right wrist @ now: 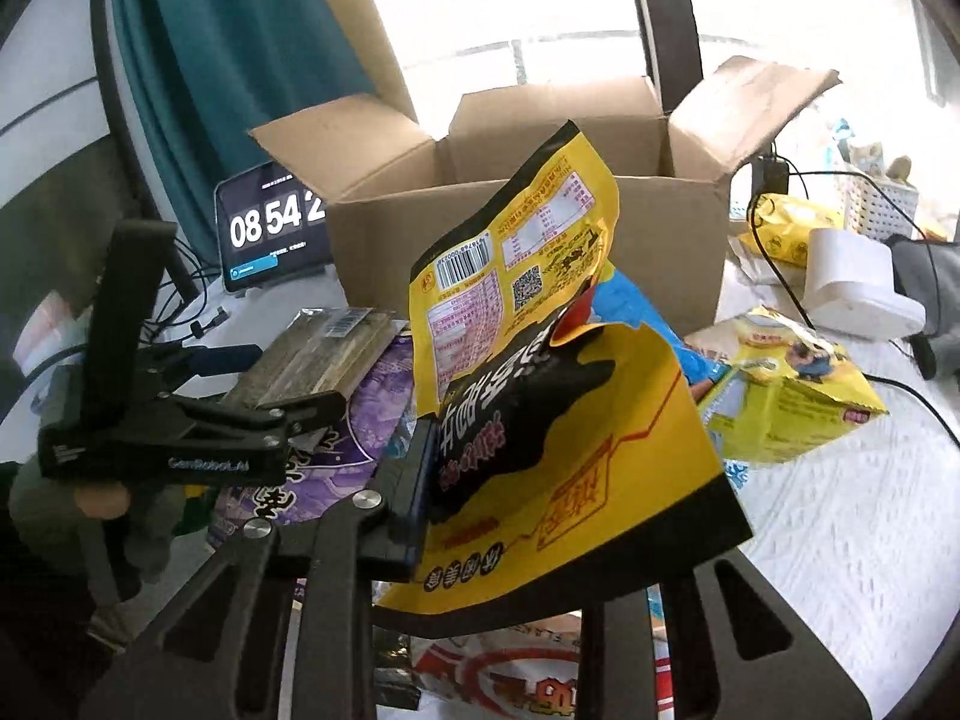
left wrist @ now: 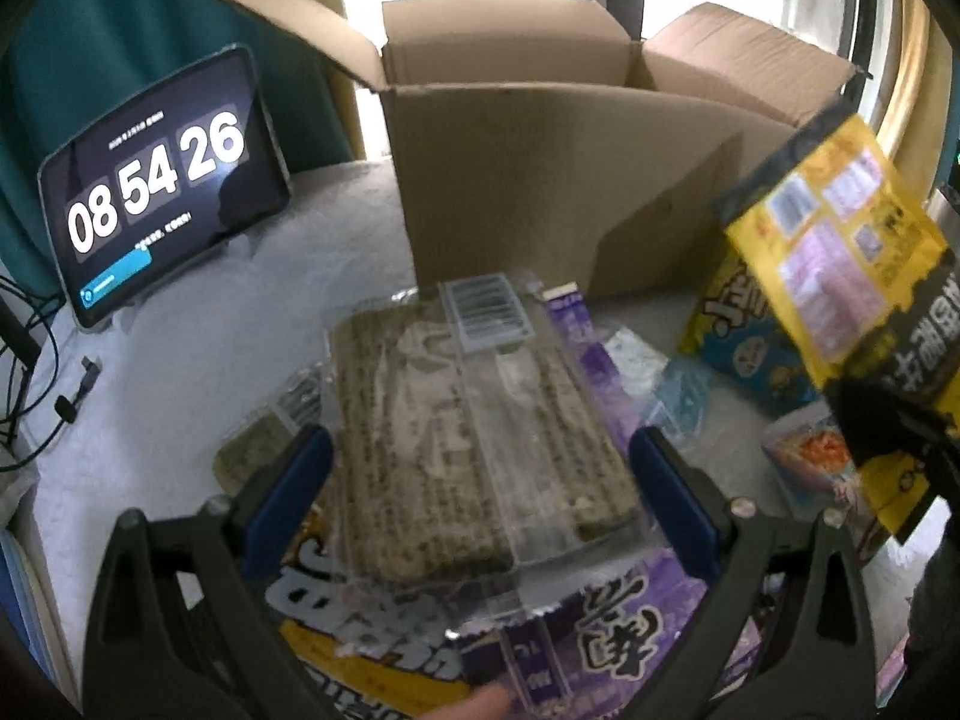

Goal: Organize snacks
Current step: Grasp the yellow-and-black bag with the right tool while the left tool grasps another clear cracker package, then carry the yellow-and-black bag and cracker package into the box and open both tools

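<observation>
My left gripper (left wrist: pixel 480 480) is open, its blue fingers (left wrist: pixel 288 480) on either side of a clear-wrapped green-brown seaweed pack (left wrist: pixel 468 438) that lies on a purple bag (left wrist: pixel 606 618); whether the pads touch it I cannot tell. It also shows in the right wrist view (right wrist: pixel 264 384) beside that pack (right wrist: pixel 318 354). My right gripper (right wrist: pixel 540 480) is shut on a yellow and black snack bag (right wrist: pixel 540 324), held in the air in front of an open cardboard box (right wrist: pixel 528 210). The bag shows at the right of the left wrist view (left wrist: pixel 840 276); the box (left wrist: pixel 540 180) stands behind the pack.
A tablet clock (left wrist: pixel 162 180) stands at the back left with cables (left wrist: pixel 36 372) beside it. A blue and yellow bag (left wrist: pixel 738 336), a yellow carton (right wrist: pixel 786 396), a white device (right wrist: pixel 852 288) and a red and white bag (right wrist: pixel 510 678) lie on the white cloth (right wrist: pixel 840 540).
</observation>
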The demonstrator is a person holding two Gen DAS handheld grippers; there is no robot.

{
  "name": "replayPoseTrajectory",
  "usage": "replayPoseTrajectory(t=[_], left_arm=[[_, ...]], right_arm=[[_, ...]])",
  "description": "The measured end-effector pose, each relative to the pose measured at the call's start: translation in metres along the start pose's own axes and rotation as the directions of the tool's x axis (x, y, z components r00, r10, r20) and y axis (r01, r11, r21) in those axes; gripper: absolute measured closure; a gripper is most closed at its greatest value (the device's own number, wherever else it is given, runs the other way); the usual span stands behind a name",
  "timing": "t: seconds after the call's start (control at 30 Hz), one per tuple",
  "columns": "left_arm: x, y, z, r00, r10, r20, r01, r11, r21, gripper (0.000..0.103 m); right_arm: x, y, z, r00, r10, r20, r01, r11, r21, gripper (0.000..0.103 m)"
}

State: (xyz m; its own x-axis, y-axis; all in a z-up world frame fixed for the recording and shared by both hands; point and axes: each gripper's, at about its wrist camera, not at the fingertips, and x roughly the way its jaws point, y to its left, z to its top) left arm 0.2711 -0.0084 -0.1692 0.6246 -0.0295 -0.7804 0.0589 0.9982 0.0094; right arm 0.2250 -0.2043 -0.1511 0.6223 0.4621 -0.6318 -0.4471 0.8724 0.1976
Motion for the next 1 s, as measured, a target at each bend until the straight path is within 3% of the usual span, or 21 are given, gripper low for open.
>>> replayPoseTrajectory(t=[0.07,0.13,0.43,0.73,1.0], left_arm=[[0.0,0.002,-0.001,1.0,-0.016,0.005,0.016,1.0,-0.013,0.004],[-0.003,0.004,-0.001,1.0,-0.029,0.012,0.029,0.999,-0.02,0.012],[-0.052,0.001,-0.003,0.992,-0.084,0.093,0.085,0.996,-0.014,0.014],[-0.116,0.003,0.01,0.963,-0.132,0.233,0.133,0.991,0.011,0.014],[-0.128,0.004,0.042,0.937,-0.159,0.312,0.155,0.987,0.039,0.014]], right_arm=[[-0.003,-0.002,0.0,1.0,0.005,0.014,-0.005,1.0,0.002,0.075],[-0.008,0.0,0.003,0.999,0.008,0.034,-0.008,1.0,-0.003,0.075],[-0.036,0.003,0.019,0.994,0.001,0.105,0.003,0.999,-0.033,0.075],[-0.054,0.008,0.038,0.988,-0.014,0.153,0.025,0.997,-0.075,0.075],[-0.057,0.004,0.065,0.982,-0.041,0.186,0.061,0.993,-0.104,0.075]])
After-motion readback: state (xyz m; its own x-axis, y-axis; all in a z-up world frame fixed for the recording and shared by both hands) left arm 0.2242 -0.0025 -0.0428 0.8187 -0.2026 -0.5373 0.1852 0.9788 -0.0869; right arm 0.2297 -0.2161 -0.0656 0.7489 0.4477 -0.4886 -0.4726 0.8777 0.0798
